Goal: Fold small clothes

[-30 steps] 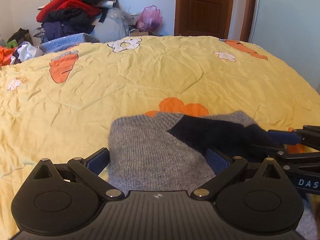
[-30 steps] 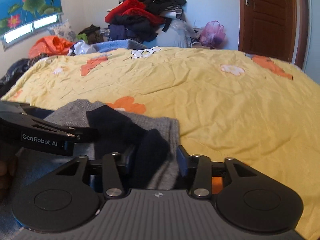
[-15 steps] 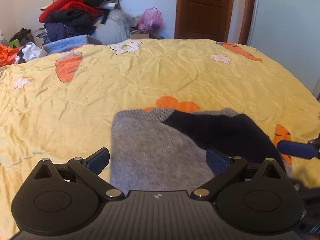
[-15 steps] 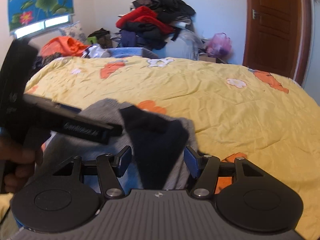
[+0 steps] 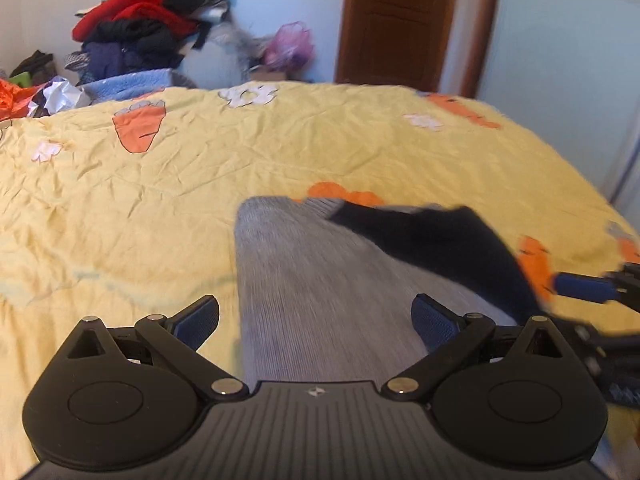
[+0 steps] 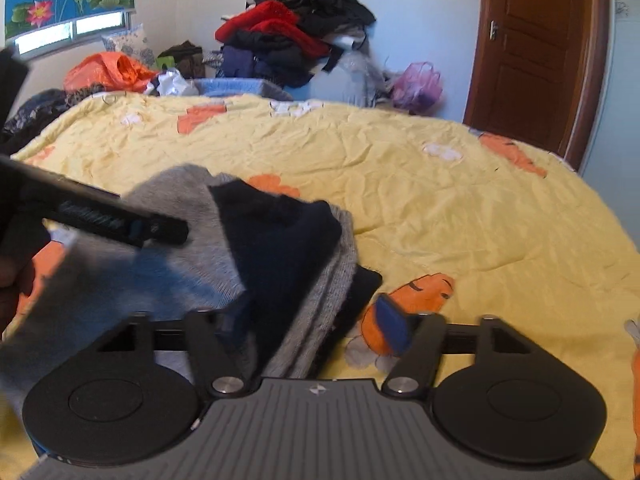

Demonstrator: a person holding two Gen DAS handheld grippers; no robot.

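1. Two plastic bags sit past the far edge of the bed point(image 5: 160, 200). A pinkish-purple bag point(image 6: 416, 84) is on the right, near the brown door point(image 6: 536, 52), and an orange bag point(image 6: 108, 72) is on the left. Both look stuffed, but their contents cannot be made out.
2. Between the two bags, a tall pile of clothes point(image 6: 296, 36) in red, black and dark blue is heaped against the far wall.
3. The bed is covered by a crumpled yellow sheet printed with orange carrots and white flowers.
4. The grey sweater point(image 5: 320, 280) lies on the near part of the bed, running from the tools toward the middle of the sheet. Its dark navy part point(image 5: 440, 240) is folded across the right side of the sweater, and its far tip points left over the grey knit.
5. The left tool point(image 5: 316, 316) is spread wide over the near end of the sweater. The grey knit shows in the gap between its two blue pads, and neither pad presses on it. A hand point(image 6: 12, 280) at the left edge of the right wrist view carries this tool.
6. The right tool point(image 6: 312, 324) is about half spread at the sweater's near right edge, and its jaws have just been closing.
7. The layered grey and navy edge lies between those jaws, toward the left one, whose pad is hidden behind the cloth.
8. The right pad point(image 6: 390, 328) stands clear of the sweater, with yellow sheet showing between the two, so the cloth is not clamped.
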